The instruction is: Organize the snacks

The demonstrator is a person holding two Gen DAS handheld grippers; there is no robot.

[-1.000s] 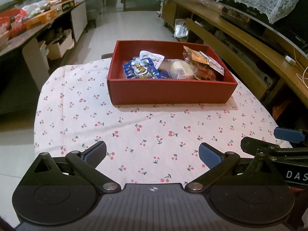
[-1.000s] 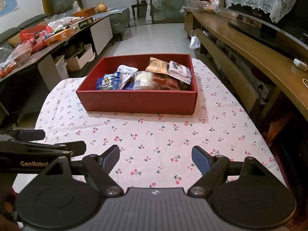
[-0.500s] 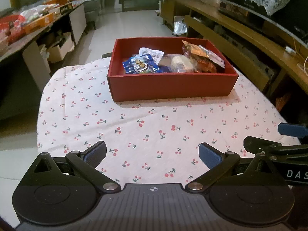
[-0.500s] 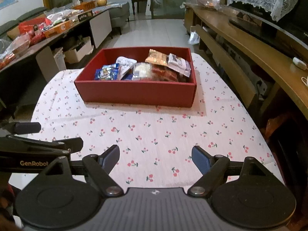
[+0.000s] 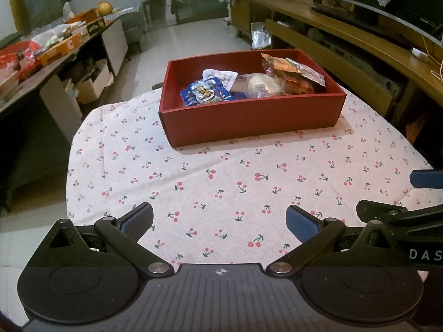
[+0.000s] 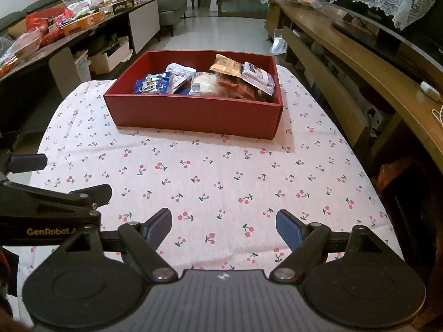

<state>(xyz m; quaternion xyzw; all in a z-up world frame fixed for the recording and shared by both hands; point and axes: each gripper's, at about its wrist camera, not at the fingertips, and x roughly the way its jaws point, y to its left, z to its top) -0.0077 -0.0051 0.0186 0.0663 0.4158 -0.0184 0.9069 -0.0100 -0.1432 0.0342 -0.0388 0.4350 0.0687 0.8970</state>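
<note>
- So we had the red box (image 5: 249,119) of snacks (image 5: 205,92) sitting on the cherry tablecloth (image 5: 221,188).
- Left gripper (image 5: 220,217) and right gripper (image 6: 223,224) were both spread wide, pinching nothing.

free: bare tablecloth (image 5: 221,171) before both claws | obstacle: red box (image 5: 249,116) wall, snacks (image 5: 249,85) inside

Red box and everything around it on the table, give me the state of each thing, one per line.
red box: open-topped, no lid, on the tablecloth
snack packets: piled loosely inside the box
cherry tablecloth: spread flat, nothing loose on it
left gripper: open, holding nothing
right gripper: open, holding nothing
</note>
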